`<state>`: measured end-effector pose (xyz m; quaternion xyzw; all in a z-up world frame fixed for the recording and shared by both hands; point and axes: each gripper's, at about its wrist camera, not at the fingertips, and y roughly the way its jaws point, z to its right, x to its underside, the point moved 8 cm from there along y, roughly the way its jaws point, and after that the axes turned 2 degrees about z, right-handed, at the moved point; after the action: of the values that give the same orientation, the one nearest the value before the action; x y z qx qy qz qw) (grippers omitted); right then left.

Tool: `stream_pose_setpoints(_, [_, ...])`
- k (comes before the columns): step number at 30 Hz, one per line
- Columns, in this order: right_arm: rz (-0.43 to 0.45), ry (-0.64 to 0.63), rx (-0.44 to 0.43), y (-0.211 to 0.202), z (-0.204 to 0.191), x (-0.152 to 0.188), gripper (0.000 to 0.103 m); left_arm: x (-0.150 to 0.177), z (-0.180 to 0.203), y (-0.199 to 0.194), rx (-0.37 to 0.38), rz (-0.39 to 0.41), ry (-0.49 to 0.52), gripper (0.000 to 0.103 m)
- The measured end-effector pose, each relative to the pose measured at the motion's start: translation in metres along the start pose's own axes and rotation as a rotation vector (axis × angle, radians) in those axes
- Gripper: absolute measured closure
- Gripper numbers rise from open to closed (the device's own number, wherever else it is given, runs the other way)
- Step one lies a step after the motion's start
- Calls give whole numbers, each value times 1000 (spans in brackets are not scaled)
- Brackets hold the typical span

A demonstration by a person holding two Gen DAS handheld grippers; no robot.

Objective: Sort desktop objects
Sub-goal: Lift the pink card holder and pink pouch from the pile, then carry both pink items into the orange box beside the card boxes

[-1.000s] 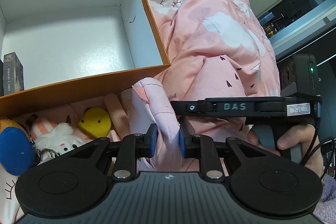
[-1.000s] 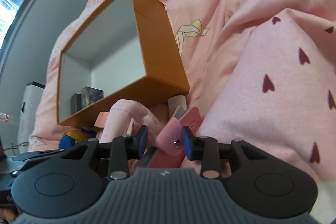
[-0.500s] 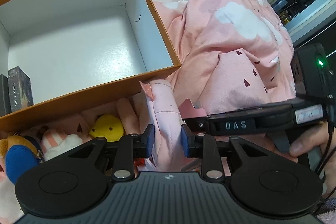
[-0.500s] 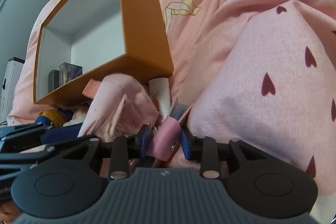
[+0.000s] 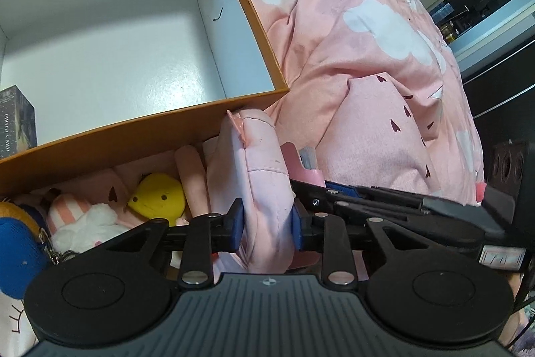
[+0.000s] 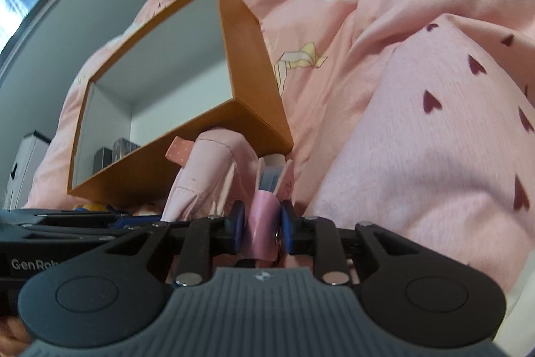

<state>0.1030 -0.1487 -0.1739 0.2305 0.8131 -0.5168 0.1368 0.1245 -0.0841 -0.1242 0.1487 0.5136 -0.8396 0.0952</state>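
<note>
The left gripper (image 5: 267,228) is clamped on a pale pink fabric pouch (image 5: 257,176), its 2 blue pads (image 5: 236,225) pressing into the cloth from either side. The pouch stands upright against the near outer wall of the orange box (image 5: 133,136), close to that wall's right corner, with a small pink tab at its top.

The right gripper (image 6: 260,228) is closing its jaws on a small pink case (image 6: 262,219), which already sits between the 2 pads with both touching it. The case lies just right of the pouch, and something blue and white shows inside its open top.

The orange box rests on a pink bedspread (image 5: 367,56) printed with clouds and hearts. Its white inside is mostly bare; a dark card box (image 5: 16,119) stands against its left side.

On the bedspread along the near wall of the orange box lie 3 soft toys: a yellow plush (image 5: 157,198), a white and pink striped plush (image 5: 80,219) and a blue plush (image 5: 16,253) with a metal clip.
</note>
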Motion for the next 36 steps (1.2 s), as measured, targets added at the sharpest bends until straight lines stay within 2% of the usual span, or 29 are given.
stream_pose_setpoints(10, [143, -99, -16, -38, -19, -4, 81, 2, 13, -39, -10, 99, 49, 74])
stream_pose_setpoints(22, [246, -152, -144, -71, -57, -34, 81, -22, 16, -113, 13, 283, 41, 75])
stream_pose_setpoints(30, [321, -224, -200, -65, -100, -61, 81, -43, -9, -140, -52, 379, 1, 75])
stream_pose_setpoints(36, [449, -226, -157, -43, -128, -75, 81, -62, -37, -139, -124, 432, -43, 75])
